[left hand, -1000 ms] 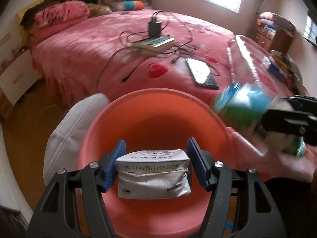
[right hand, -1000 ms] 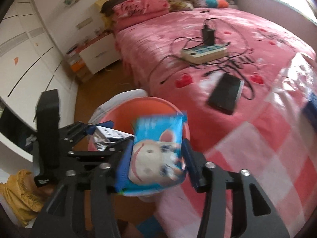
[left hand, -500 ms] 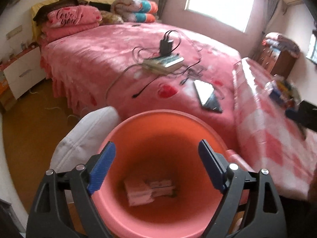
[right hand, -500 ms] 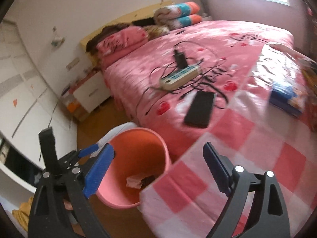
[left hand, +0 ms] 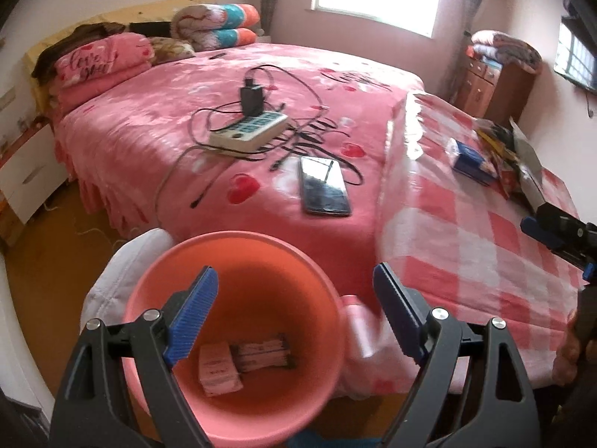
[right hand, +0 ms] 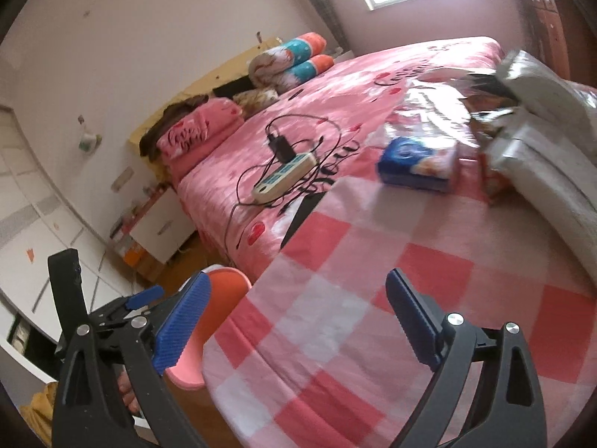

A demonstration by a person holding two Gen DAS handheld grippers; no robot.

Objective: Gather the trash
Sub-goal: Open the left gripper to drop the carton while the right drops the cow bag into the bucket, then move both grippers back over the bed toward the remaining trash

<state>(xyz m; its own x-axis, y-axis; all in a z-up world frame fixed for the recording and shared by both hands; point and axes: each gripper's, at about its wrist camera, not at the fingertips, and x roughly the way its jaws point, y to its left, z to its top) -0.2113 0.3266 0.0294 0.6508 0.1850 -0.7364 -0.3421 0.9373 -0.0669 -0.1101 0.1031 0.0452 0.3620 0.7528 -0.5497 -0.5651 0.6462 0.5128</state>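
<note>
The left gripper (left hand: 294, 310) hangs above the round salmon-pink plastic bin (left hand: 149, 291) with its blue-padded jaws spread wide and nothing between them. A second ago those jaws pinched a silver-white foil packet; that crumpled foil packet (left hand: 261, 351) now lies on the bin's floor beside a pale pink wrapper (left hand: 218, 373), so that drop is done.

The right gripper (right hand: 298, 321) has likewise let go: a second ago it carried a blue cartoon-printed snack bag at the bin's rim, and now its jaws, opening the last bit and already wide, hold nothing, and it has swung away from the bin to face the pink-and-white checked surface (right hand: 373, 298). I cannot pick that bag out for certain inside the bin.

Both hands are therefore free, and the likely next step is another pickup. The remaining trash sits at the far end of the checked surface: a blue printed snack packet (right hand: 418, 164) lying flat, and just beyond it a heap of silvery and orange-red wrappers (right hand: 522, 142), blurred here.

The pink bed (left hand: 149, 130) next to the surface carries a white power strip with tangled black cables (left hand: 250, 132) and a black phone (left hand: 324, 186); these look like belongings rather than rubbish and should be left alone.
</note>
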